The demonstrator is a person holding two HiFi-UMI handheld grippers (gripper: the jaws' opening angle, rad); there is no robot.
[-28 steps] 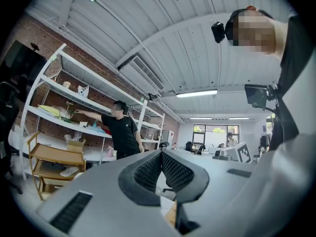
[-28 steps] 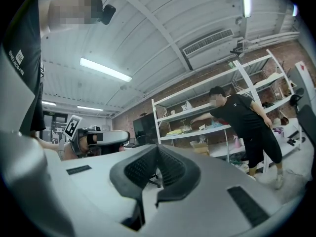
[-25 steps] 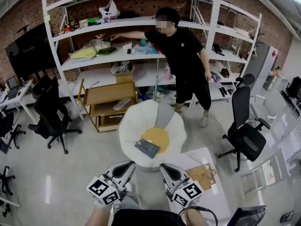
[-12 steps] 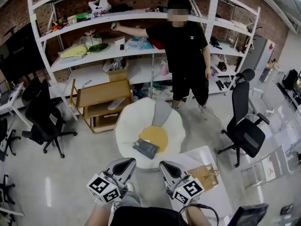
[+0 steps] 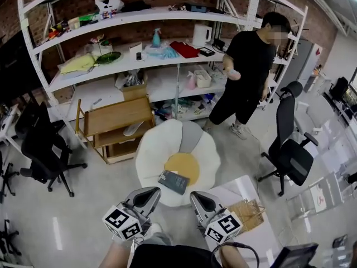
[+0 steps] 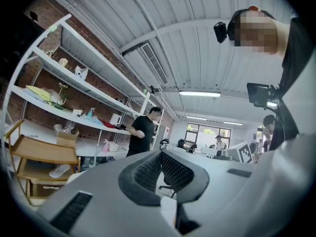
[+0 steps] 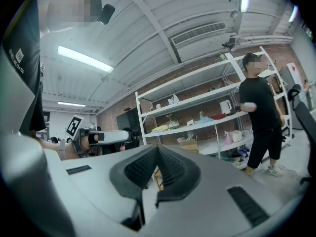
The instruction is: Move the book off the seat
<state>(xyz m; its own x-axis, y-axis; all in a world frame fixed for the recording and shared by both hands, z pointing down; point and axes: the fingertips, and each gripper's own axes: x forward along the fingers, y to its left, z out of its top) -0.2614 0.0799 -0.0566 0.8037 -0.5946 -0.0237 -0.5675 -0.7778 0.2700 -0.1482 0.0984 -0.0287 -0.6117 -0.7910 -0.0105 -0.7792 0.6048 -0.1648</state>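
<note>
A dark book (image 5: 173,181) lies flat on the front part of a white flower-shaped seat (image 5: 150,149), overlapping its round yellow cushion (image 5: 184,164). My left gripper (image 5: 146,193) and right gripper (image 5: 197,197) are held close to my body at the bottom of the head view, short of the seat, tips pointing toward it. Both are shut with nothing between their jaws. In the left gripper view the left gripper (image 6: 161,154) points up at the room and ceiling; in the right gripper view the right gripper (image 7: 158,148) does the same. Neither gripper view shows the book.
A person in black (image 5: 245,71) stands at the right end of the white shelving (image 5: 139,60) behind the seat. A wooden rack (image 5: 114,124) stands left of the seat. Black office chairs (image 5: 290,149) (image 5: 42,147) flank it. A white table (image 5: 248,216) with a woven bag (image 5: 246,212) is at my right.
The person has stepped from behind the seat to the right end of the shelves and dropped the outstretched arm. My view has shifted slightly; both grippers stay put and shut.
</note>
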